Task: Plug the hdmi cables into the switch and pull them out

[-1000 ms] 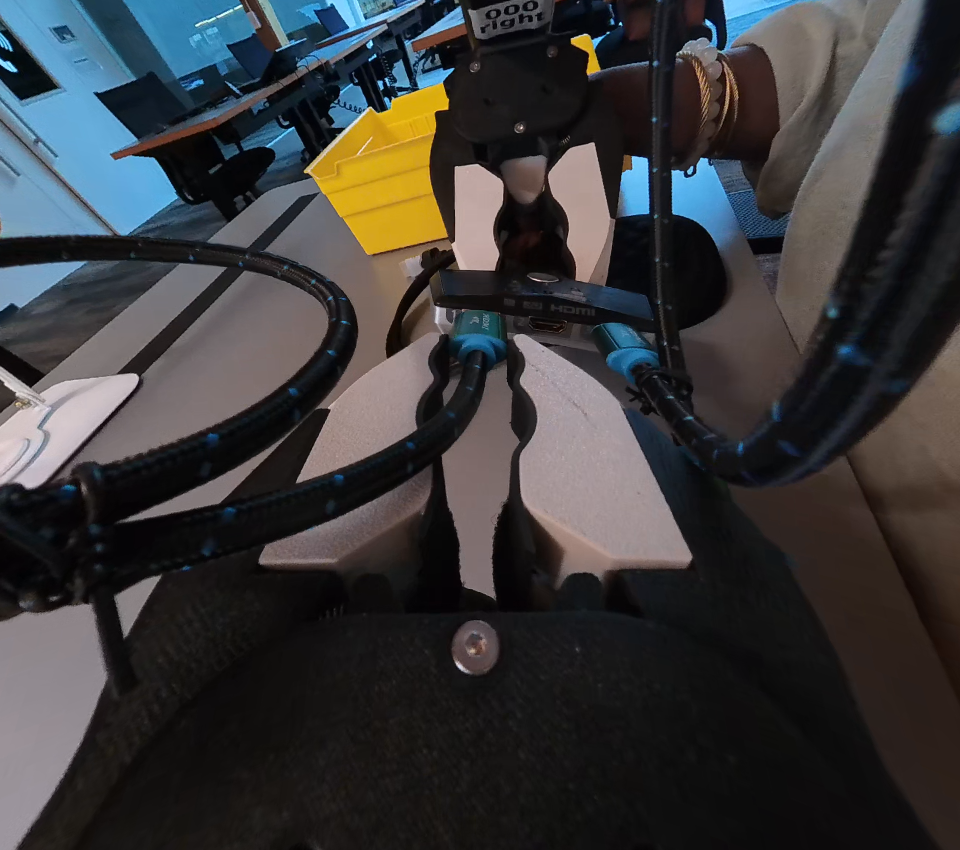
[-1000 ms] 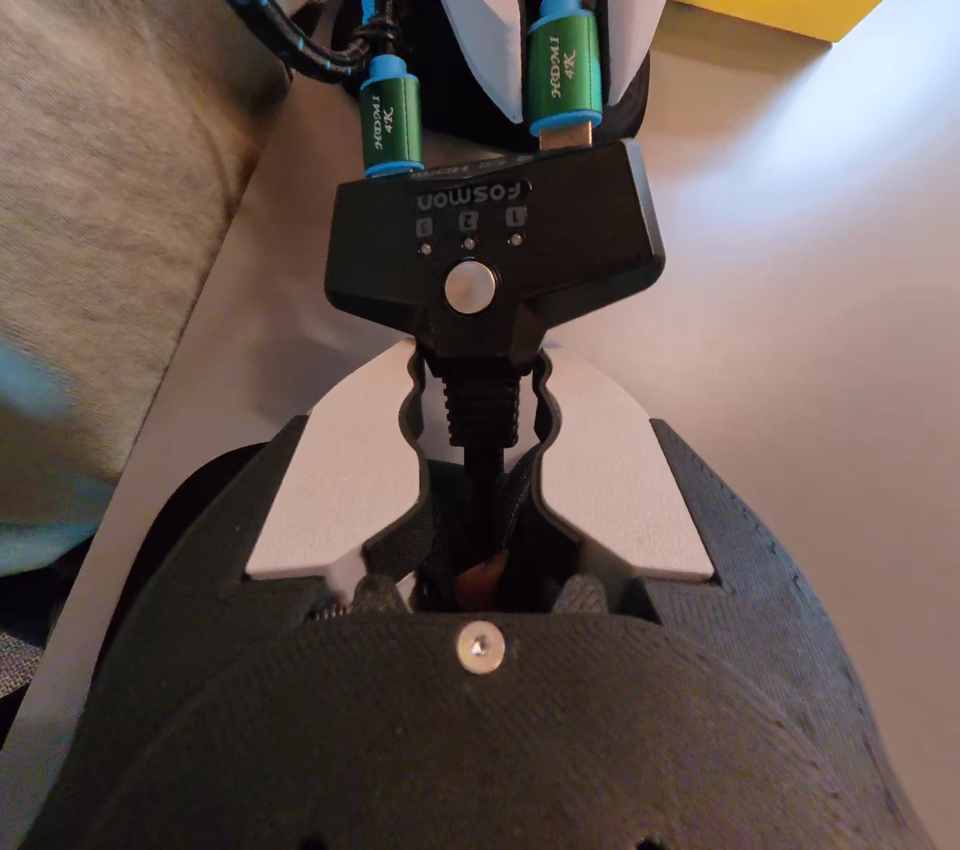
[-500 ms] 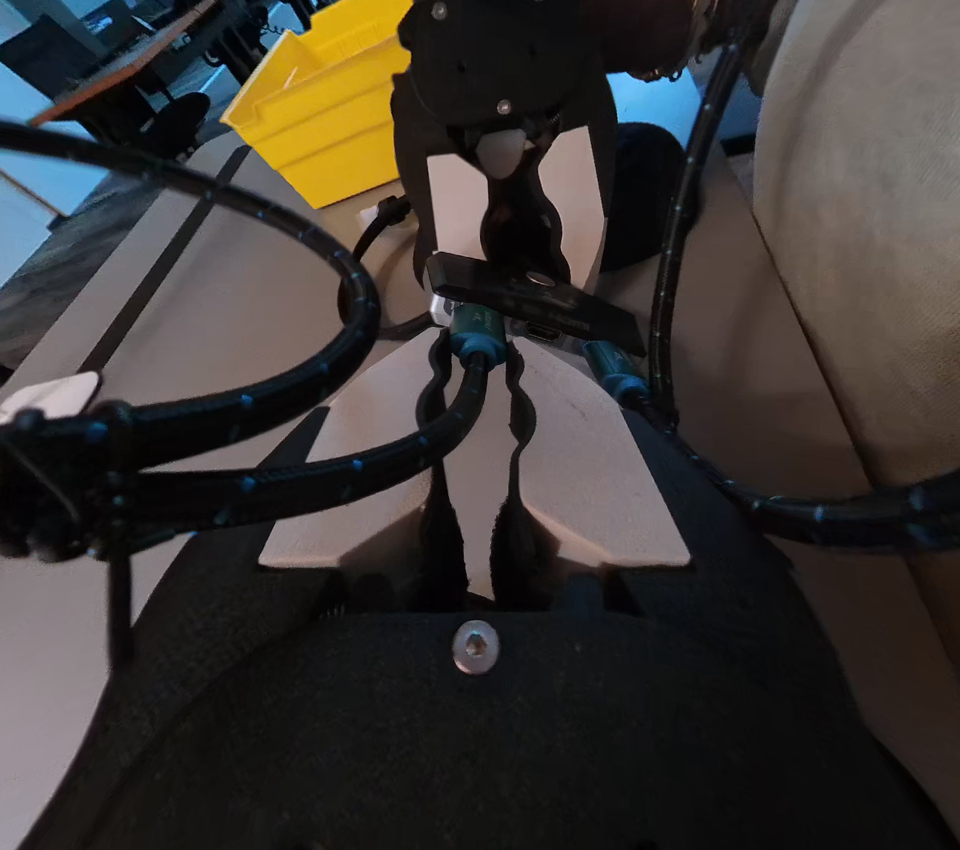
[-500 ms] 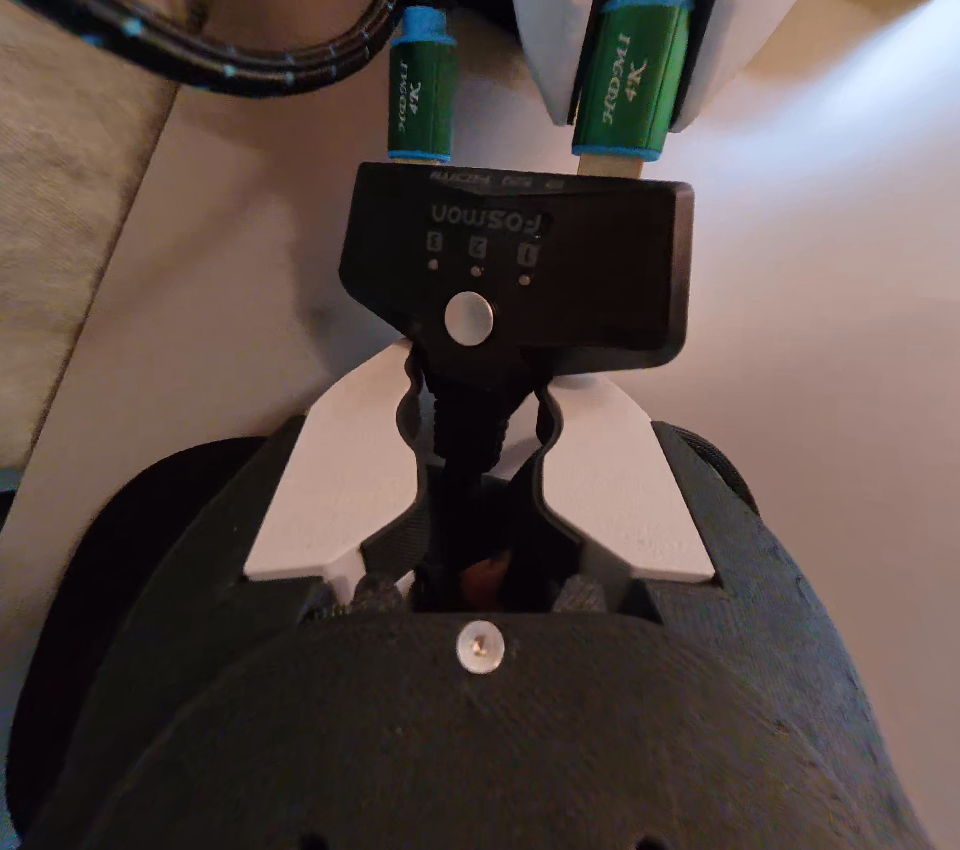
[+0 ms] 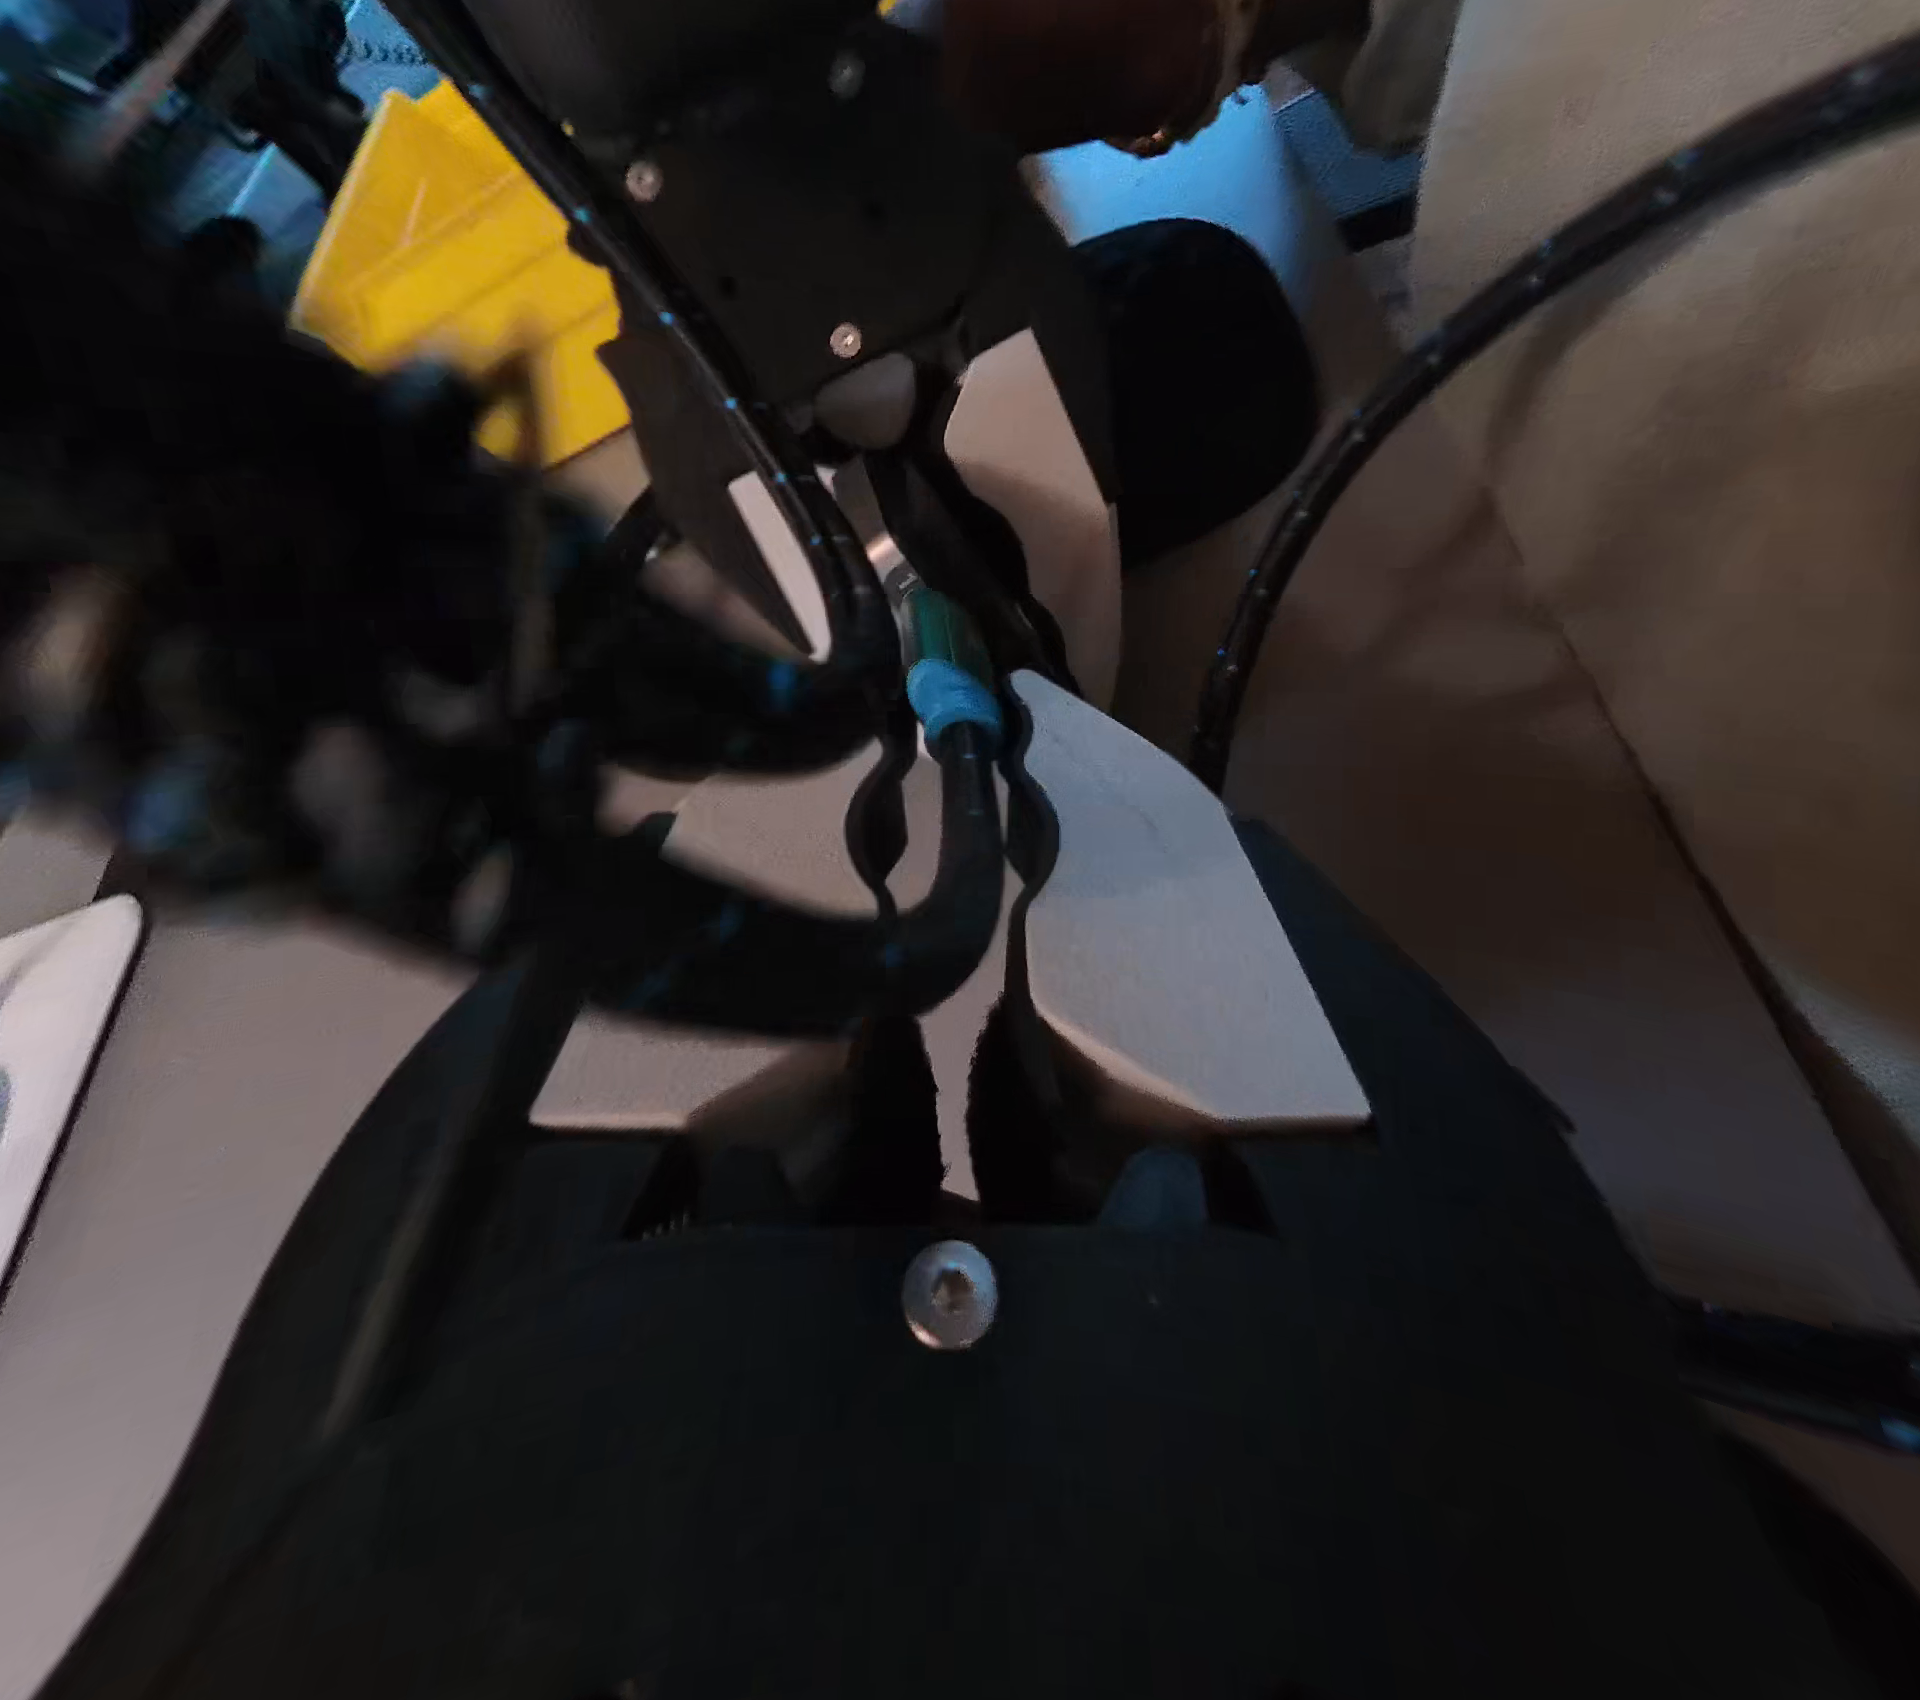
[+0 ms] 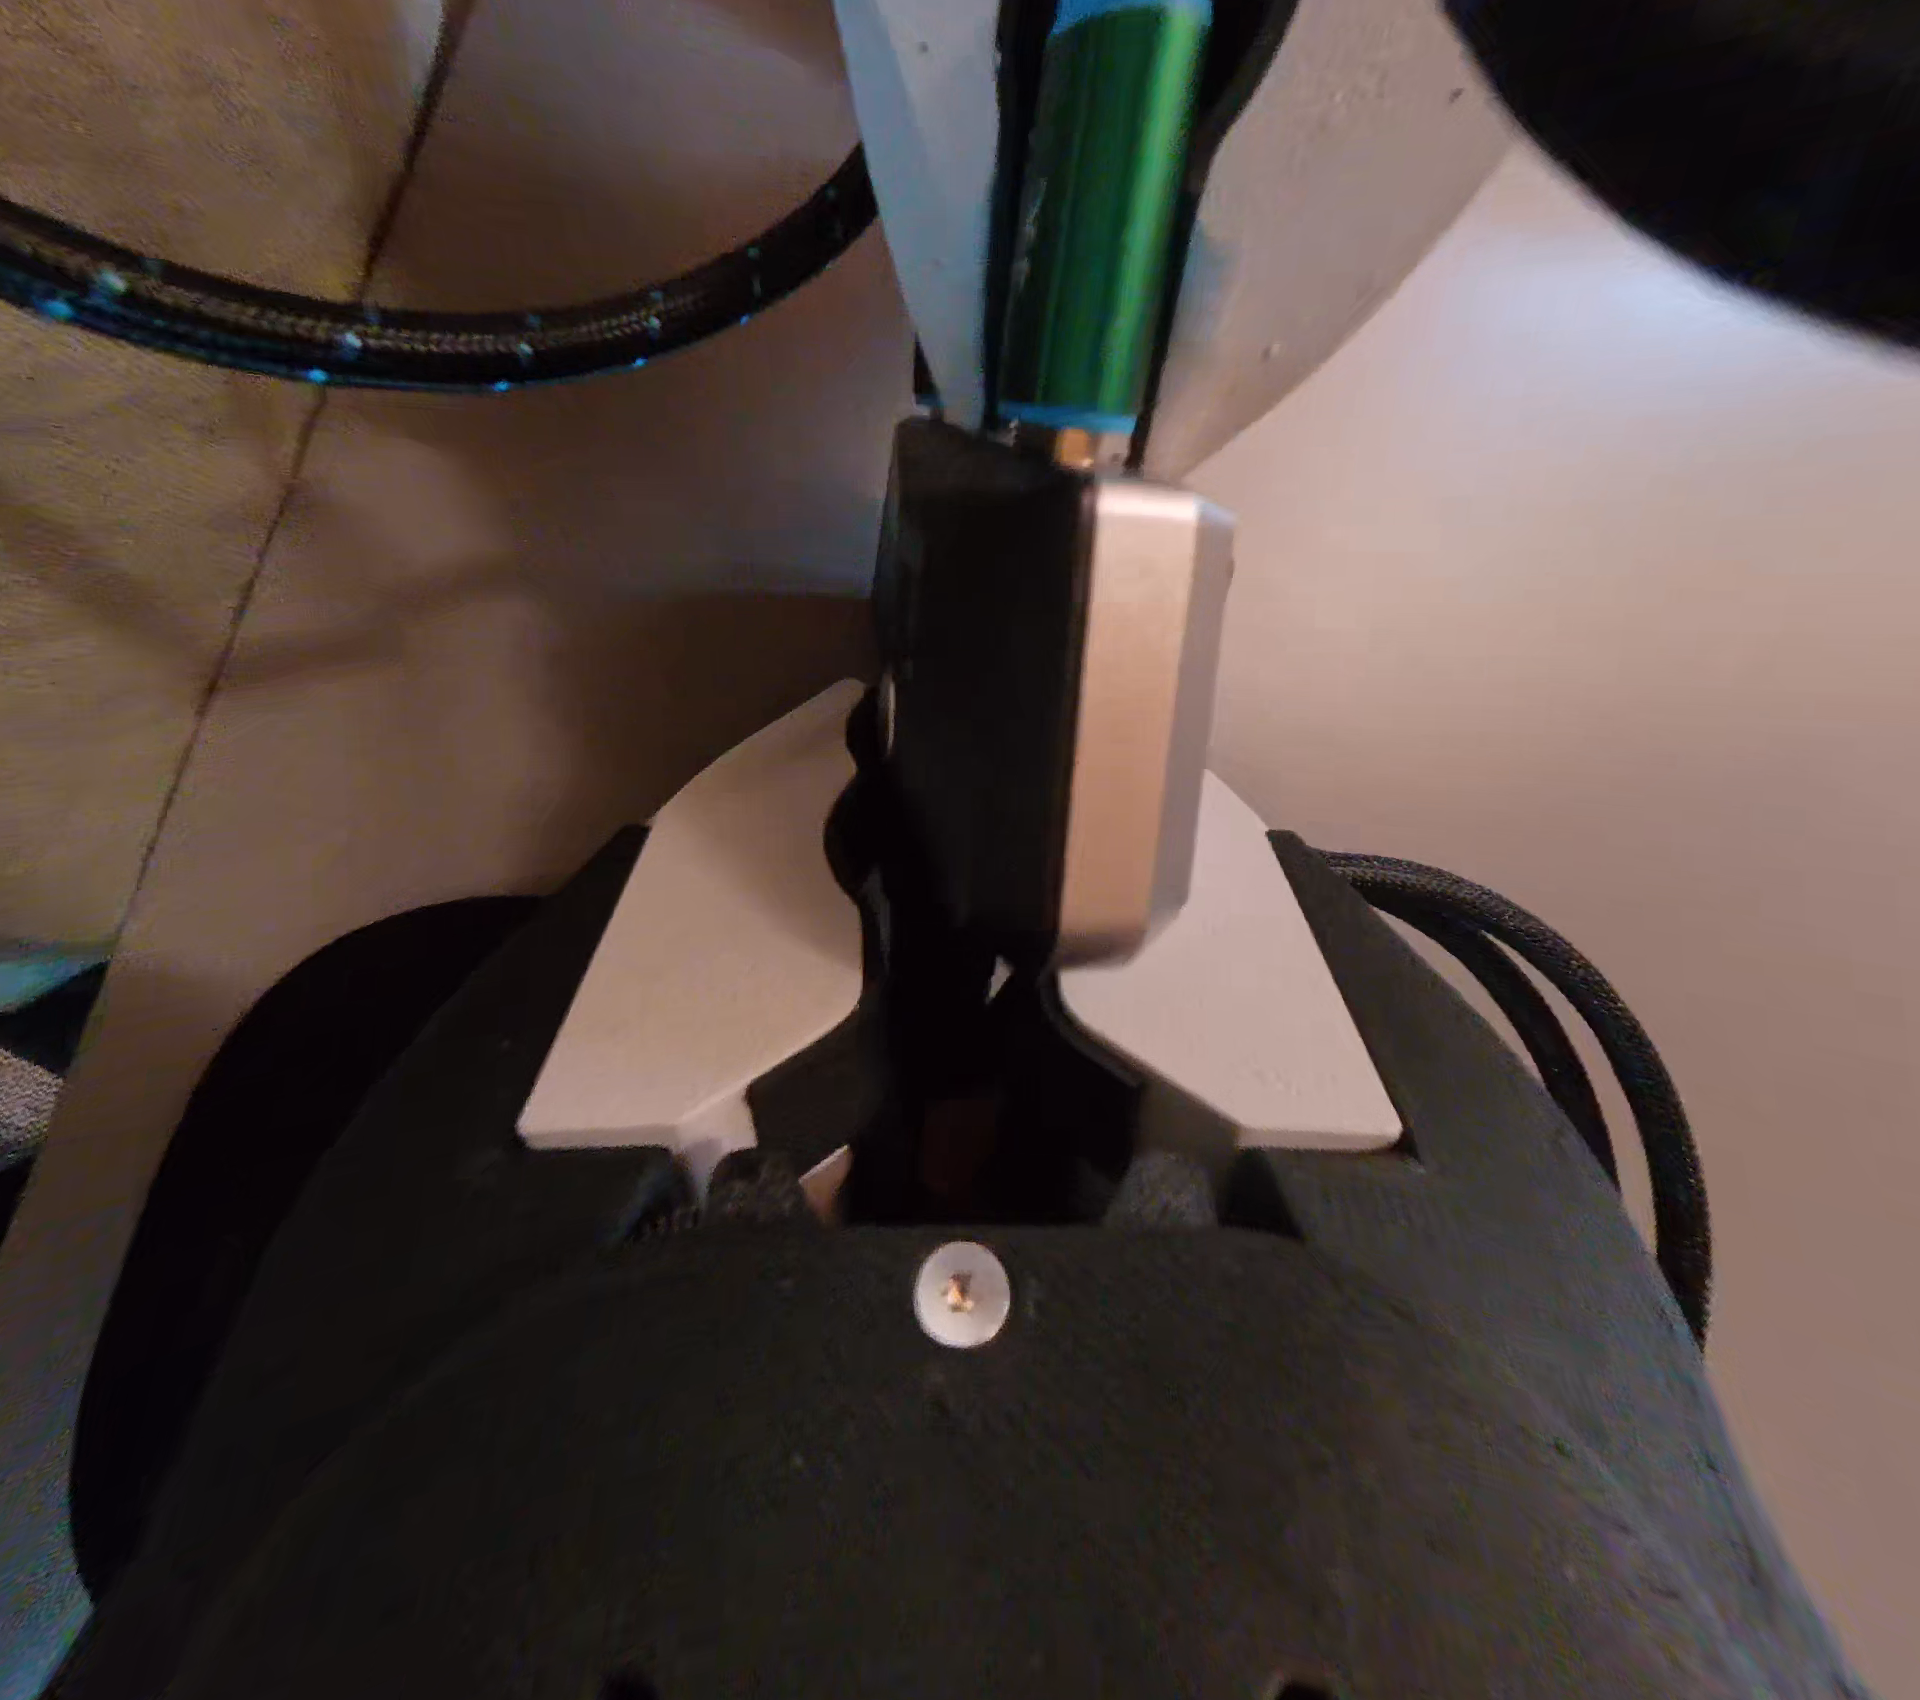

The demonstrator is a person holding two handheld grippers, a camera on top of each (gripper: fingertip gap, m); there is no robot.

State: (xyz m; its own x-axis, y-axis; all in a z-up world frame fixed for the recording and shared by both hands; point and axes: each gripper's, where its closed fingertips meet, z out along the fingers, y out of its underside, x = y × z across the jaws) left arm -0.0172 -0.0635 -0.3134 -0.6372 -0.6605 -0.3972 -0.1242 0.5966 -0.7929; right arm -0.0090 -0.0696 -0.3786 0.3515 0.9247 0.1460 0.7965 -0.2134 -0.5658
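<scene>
Between the white fingers (image 5: pixel 1122 861) of the left gripper (image 5: pixel 951 751), in the left wrist view, a braided black cable (image 5: pixel 961 861) runs up to a green plug (image 5: pixel 940 637) with a blue collar. The fingers are close together around the cable just behind that collar, and they seem to pinch it. Beyond it the right gripper (image 5: pixel 883 507) comes down from above, but the switch is mostly hidden here. A yellow bin (image 5: pixel 447 279) stands behind on the tabletop (image 5: pixel 208 1079).

Turning to the right wrist view, the switch (image 6: pixel 1029 715) stands on edge, one side black and one side silver. The right gripper (image 6: pixel 1013 819) has its fingers (image 6: pixel 727 923) clamped on the narrow tail end of the switch. The plug (image 6: pixel 1107 196) meets the top edge of the switch, and a little bare metal shows at the joint, so I judge it is not fully seated.

The switch looks light and rigid, with smooth sides that may slip or twist in the grip. The plug shell is hard and is the better place to hold; the cable is stiff but bends, so pushing from the cable could tilt the plug in the port. A 2nd cable (image 6: pixel 416 331) hangs loose at the left.
</scene>
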